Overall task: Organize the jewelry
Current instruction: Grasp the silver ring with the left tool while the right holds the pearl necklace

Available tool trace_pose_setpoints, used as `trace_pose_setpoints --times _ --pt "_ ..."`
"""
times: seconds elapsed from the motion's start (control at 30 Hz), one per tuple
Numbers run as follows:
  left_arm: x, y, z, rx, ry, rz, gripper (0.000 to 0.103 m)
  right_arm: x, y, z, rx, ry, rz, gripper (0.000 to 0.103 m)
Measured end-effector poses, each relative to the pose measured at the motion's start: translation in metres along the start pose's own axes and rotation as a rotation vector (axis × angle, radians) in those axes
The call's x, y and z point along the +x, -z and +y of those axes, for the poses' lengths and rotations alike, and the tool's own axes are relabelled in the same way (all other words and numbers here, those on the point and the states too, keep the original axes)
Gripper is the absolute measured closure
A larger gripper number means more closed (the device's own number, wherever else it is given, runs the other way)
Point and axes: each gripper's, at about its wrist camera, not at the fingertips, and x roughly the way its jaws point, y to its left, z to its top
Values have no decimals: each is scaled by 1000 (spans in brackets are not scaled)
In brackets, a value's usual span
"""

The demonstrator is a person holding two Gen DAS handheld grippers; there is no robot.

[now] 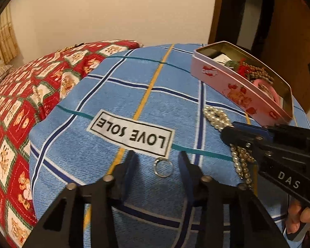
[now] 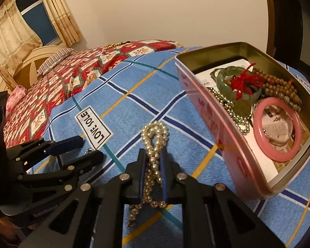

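A small silver ring point(image 1: 163, 167) lies on the blue checked cloth point(image 1: 134, 82), between the fingers of my left gripper point(image 1: 158, 165). The pads stand apart from it, so this gripper is open. My right gripper point(image 2: 154, 161) is shut on a pearl necklace point(image 2: 155, 136), whose loop sticks out ahead of the fingers while its tail hangs below. In the left wrist view the right gripper point(image 1: 229, 130) lies over the pearls point(image 1: 216, 116). To the right, an open pink tin point(image 2: 206, 119) holds a green bangle point(image 2: 223, 80), a pink bangle point(image 2: 277, 103), brown beads and a gold bead chain.
The blue cloth carries a white "LOVE SOLE" label point(image 1: 132, 134) and covers a rounded bed surface. A red patchwork quilt point(image 1: 20, 103) lies to the left. A curtained window point(image 2: 31, 16) and headboard stand far left, dark wooden furniture point(image 1: 289, 31) behind the tin point(image 1: 227, 86).
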Motion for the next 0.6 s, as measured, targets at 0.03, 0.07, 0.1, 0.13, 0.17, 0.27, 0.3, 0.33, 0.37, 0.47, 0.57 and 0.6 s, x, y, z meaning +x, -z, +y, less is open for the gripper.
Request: trace_pose_setpoints --times 0.03,0.07,0.1,0.13,0.17,0.27,0.3,0.33,0.37,0.47,0.57,0.6 --pt "-1 0 -2 13 6 -2 77 0 0 0 0 0 0 87" --pt "-1 1 -5 27 10 -4 84 0 0 0 0 0 0 87" --pt "-1 1 -6 36 9 -4 84 0 0 -1 1 -1 0 87" --pt "-2 1 -8 38 6 -5 84 0 0 0 1 -1 0 87" --pt "-1 0 -8 36 8 -6 84 0 0 0 1 -1 -1 87" --pt "-1 0 -8 28 22 -10 84 -2 1 -1 1 -3 -6 87" --pt "-2 1 -8 29 21 -17 84 -3 0 -1 1 -5 -9 87" --pt "-3 1 -9 30 19 -24 84 -4 1 -1 1 -6 -13 87" --pt "-6 1 -10 33 14 -38 84 -6 1 -2 1 -7 -19 87" --pt "-18 2 -11 38 1 -103 84 -14 3 -2 3 -22 -54 88" --pt "-26 2 -7 18 -7 -146 84 -23 3 0 -10 -40 -103 91" --pt "-29 3 -5 7 -9 -159 84 -25 4 2 -18 -43 -116 91"
